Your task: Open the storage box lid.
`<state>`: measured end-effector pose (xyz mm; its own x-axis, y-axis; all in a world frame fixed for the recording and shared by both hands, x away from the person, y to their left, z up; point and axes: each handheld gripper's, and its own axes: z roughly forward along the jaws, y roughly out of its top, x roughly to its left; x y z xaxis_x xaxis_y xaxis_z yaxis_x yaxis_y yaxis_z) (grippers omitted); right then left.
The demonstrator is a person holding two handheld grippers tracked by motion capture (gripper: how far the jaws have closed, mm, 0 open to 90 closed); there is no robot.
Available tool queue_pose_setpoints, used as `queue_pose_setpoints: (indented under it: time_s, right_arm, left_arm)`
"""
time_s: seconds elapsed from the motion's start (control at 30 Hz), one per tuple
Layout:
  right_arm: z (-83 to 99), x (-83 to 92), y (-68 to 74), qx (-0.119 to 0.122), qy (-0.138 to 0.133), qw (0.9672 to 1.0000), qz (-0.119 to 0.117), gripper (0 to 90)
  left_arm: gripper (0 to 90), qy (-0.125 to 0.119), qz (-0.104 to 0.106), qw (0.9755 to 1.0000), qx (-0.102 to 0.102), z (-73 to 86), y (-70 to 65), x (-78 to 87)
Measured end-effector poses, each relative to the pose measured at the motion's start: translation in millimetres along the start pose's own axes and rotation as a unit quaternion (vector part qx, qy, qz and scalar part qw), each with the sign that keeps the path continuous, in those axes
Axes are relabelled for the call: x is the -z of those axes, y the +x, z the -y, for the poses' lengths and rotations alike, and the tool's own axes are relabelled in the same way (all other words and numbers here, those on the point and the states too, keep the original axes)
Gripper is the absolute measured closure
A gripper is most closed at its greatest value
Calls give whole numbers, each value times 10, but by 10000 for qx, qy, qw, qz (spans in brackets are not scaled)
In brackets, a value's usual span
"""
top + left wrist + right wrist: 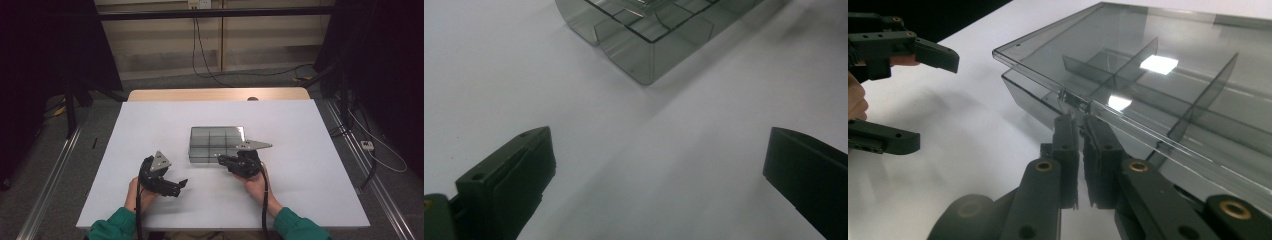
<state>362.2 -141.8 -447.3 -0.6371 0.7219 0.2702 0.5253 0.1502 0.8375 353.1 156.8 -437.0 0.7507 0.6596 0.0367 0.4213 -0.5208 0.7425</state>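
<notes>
A white table [150, 150] carries a smoked, clear plastic compartment box [215, 144] near its middle. Its hinged lid [1128, 65] stands slightly raised above the divided tray at the front edge, so opening seems just begun; most of the lift is left. The right tongs [1079, 125] are together, nipped at the lid's front latch tab. The left tongs [176, 187] rest apart on the table, near the box but clear of it, holding nothing.

Only the clear box [215, 144] at mid-table blocks you; bare white table [310, 190] lies open to its left, right and behind.
</notes>
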Motion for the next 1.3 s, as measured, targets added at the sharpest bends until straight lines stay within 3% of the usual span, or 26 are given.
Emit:
queue_pose_setpoints:
  time_s: [0.13, 0.23, 0.5, 0.53, 0.6, 0.63, 0.7, 0.87, 1.03, 1.23, 1.3]
  right_arm:
    - [-29, 14, 4, 4, -70, 10000, 16, 842]
    - [-38, 19, 1, 36, -76, 10000, 7, 843]
    - [-83, 34, 8, 61, -113, 9999, -27, 842]
    - [-93, 40, 8, 45, -126, 9999, -24, 843]
    - [-98, 42, 8, 57, -118, 9999, -26, 843]
    - [-111, 45, 10, 51, -140, 9999, -30, 842]
    - [-118, 48, 8, 54, -143, 9999, -38, 842]
    - [-148, 58, 2, 59, -179, 9998, -79, 842]
    - [-161, 57, 7, 91, -153, 9998, -57, 836]
    - [-198, 77, 18, 144, -102, 9998, -7, 821]
    - [-200, 94, 15, 129, -66, 9999, -20, 811]
  left_arm:
    - [0, 13, 33, 9998, 214, -60, 44, -3]
    - [4, 11, -37, 9997, 257, -128, 55, -15]
    - [157, -71, -409, 9991, 63, -380, 4, -119]
    - [226, -91, -460, 9989, 70, -408, -14, -142]
    - [261, -162, -514, 9985, 50, -456, -39, -189]
    - [334, -183, -533, 9984, 34, -479, -46, -207]
    - [362, -224, -588, 9980, -54, -516, -53, -247]
    - [475, -393, -635, 9972, 37, -551, -39, -292]
    - [486, -558, -826, 9949, -153, -585, -66, -304]
    - [548, -738, -693, 9947, -150, -557, -49, -318]
    - [578, -738, -675, 9947, -254, -554, -44, -323]
